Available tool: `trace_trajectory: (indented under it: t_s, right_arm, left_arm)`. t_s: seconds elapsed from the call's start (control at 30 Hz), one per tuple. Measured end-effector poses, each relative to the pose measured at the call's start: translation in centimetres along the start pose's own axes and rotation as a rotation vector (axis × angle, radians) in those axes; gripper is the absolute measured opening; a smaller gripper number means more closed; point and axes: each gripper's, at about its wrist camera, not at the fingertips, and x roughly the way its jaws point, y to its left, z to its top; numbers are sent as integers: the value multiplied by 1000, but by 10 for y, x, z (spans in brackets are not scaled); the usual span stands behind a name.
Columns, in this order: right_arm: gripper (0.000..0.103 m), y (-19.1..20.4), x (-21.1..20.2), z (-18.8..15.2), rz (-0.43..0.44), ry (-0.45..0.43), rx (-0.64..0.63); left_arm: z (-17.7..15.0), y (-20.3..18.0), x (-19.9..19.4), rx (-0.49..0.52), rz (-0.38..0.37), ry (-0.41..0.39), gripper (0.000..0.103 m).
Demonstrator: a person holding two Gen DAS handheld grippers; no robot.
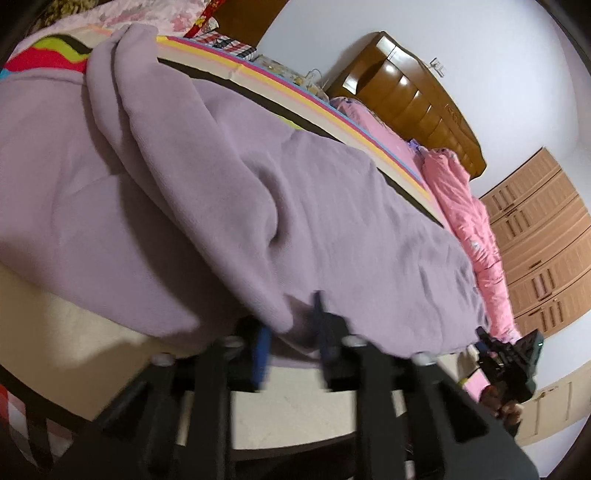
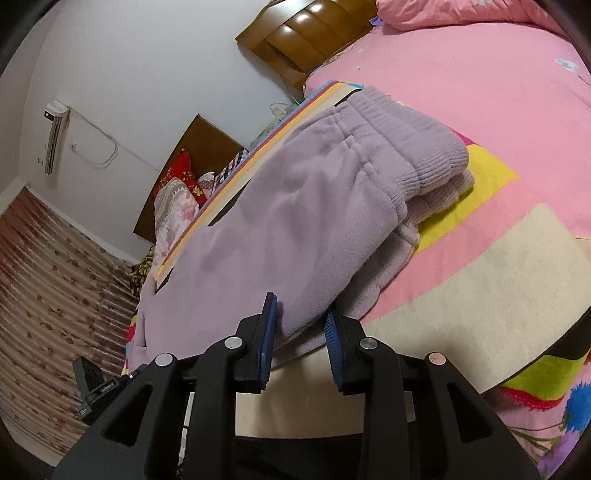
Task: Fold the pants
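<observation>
So the lilac fleece pants are lying stretched out across the bed, on top of a blanket with cream, pink and yellow blocks. They look folded lengthwise already, one leg stacked on the other, with the ribbed cuffs at the end towards the wooden headboard.

The right claw is sitting at the near edge of the pants with a flap of the fabric hanging between its blue pads. There's a visible gap, so it isn't pinching anything, just open around the cloth.

The left claw is at the near hem too, further along the same edge. That shot is pretty blurry, but the pads look slightly apart with the purple hem draped down over them, so I can't tell whether it's actually gripping.

From the left camera you can also spot the right claw at the far corner, with a hand under it.
</observation>
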Motion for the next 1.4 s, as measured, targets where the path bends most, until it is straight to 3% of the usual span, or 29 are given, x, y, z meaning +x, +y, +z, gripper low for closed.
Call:
trace_trajectory:
  t_s: [0.07, 0.13, 0.27, 0.43, 0.57, 0.63, 0.67, 0.7, 0.77, 0.83, 0.9, 1.0, 1.1, 1.23, 1.3, 1.33, 1.4]
  right_arm:
    - [13, 0, -4, 0, -15, -11, -3]
    - [11, 2, -10, 0, 1, -28, 9]
    - [10, 8, -24, 5, 37, -49, 18]
    - [8, -9, -9, -4, -30, 3, 28]
    - [8, -8, -10, -5, -26, 0, 15]
    - [21, -5, -14, -3, -28, 2, 2]
    - [25, -3, -19, -3, -43, -3, -3]
    - [27, -3, -25, -2, -56, -15, -9]
    - [40, -2, -44, 1, -110, -68, -31]
    - [43, 1, -62, 7, -182, -137, -76]
    - [43, 11, -76, 17, -260, -217, -156]
    - [43, 20, -73, 30, -234, -238, -180]
    - [43, 35, -56, 36, -232, -240, -232]
    - [43, 44, -25, 25, -306, -181, -334]
    - [44, 33, -4, 12, -361, -99, -363]
    - [44, 33, -5, 6, -360, -125, -396]
    - [44, 36, -5, 4, -388, -112, -426]
  left_arm:
    - [2, -2, -4, 0, -7, -14, 7]
    - [4, -6, -11, 10, -10, -35, 6]
    - [7, -18, -31, 52, -3, -83, 6]
    - [-1, -1, -3, 16, 32, 0, 6]
    - [-3, 1, 1, 41, 45, 0, 9]
    - [-1, 1, -4, 50, 72, -10, 25]
    - [0, 0, -10, 52, 122, -28, 34]
    - [0, -1, -18, 54, 173, -56, 49]
    - [4, -9, -39, 79, 296, -165, 51]
    - [7, -21, -61, 110, 379, -278, 65]
    - [12, -35, -74, 141, 340, -325, 68]
    - [21, -68, -64, 254, 267, -295, 76]
    - [23, -94, -27, 356, 228, -176, 82]
    - [7, -97, 14, 424, 296, -85, 83]
    - [-3, -86, 34, 438, 346, -12, 85]
    - [-5, -79, 43, 441, 374, 17, 86]
    - [-7, -74, 45, 480, 368, -8, 87]
